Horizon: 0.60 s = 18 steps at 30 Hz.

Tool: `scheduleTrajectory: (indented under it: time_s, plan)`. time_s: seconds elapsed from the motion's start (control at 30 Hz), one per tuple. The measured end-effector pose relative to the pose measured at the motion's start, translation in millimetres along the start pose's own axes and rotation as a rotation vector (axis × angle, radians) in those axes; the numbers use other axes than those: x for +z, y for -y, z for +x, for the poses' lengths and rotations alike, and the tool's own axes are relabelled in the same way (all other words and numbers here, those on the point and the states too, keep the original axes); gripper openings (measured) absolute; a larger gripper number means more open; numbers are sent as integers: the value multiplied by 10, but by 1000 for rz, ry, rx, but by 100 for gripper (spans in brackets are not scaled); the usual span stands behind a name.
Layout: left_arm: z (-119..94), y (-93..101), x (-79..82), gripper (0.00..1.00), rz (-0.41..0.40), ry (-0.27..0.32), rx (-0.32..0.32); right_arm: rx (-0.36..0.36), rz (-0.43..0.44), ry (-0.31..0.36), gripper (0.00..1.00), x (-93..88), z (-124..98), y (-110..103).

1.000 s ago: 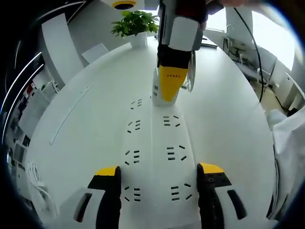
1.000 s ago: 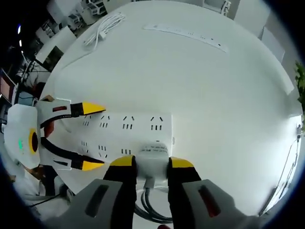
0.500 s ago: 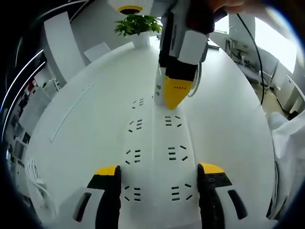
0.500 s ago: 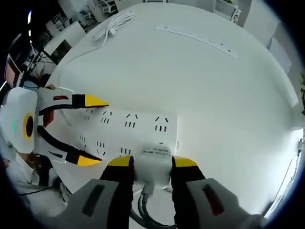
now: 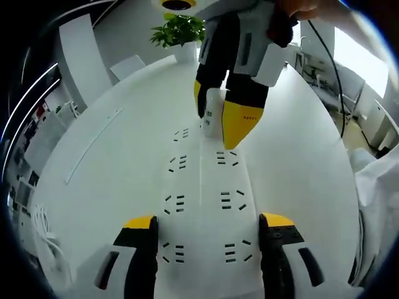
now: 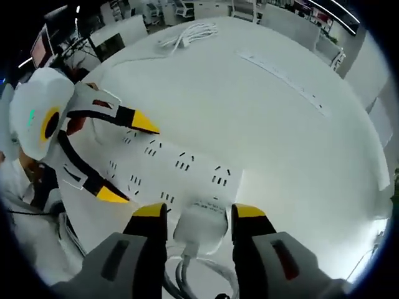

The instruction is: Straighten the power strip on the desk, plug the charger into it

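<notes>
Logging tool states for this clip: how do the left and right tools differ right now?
The left tool straddles the near end of the power strip, jaws spread wide on either side; the right tool brackets the white charger at the strip's far end, jaws narrower. In the right gripper view a small gap shows on each side of the charger. Both have yellow-tipped black jaws.

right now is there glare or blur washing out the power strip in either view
Left gripper view: window light blows out the upper right, and the white power strip nearly merges with the desk, though its slots stay sharp. Right gripper view: even light, strip edges and charger readable; fisheye bends the desk rim.
</notes>
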<state>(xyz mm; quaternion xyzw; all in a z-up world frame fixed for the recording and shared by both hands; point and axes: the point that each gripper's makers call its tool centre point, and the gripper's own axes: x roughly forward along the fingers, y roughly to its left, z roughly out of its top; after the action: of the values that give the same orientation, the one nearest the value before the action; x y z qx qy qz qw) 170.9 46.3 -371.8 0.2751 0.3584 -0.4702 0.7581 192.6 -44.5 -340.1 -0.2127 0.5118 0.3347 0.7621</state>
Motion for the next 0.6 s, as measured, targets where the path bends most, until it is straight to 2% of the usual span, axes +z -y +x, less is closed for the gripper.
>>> scheduleTrajectory:
  time_s: [0.1,0.27,0.33,0.4,0.6]
  plan:
    - [3,-3,1,67,-1,2,-4,9,61,13,41,25,-26,32]
    - [6,-10,4,67,-4,5,-9,-4,98,33,40,76,-94,102]
    - [7,-11,5,67,-5,4,-11,23,187,18,37,76,-90,100]
    - [8,-12,6,67,-7,4,-13,23,177,17,31,81,-91,109]
    - [8,-16,9,68,-9,9,-13,25,200,1,28,123,-81,118]
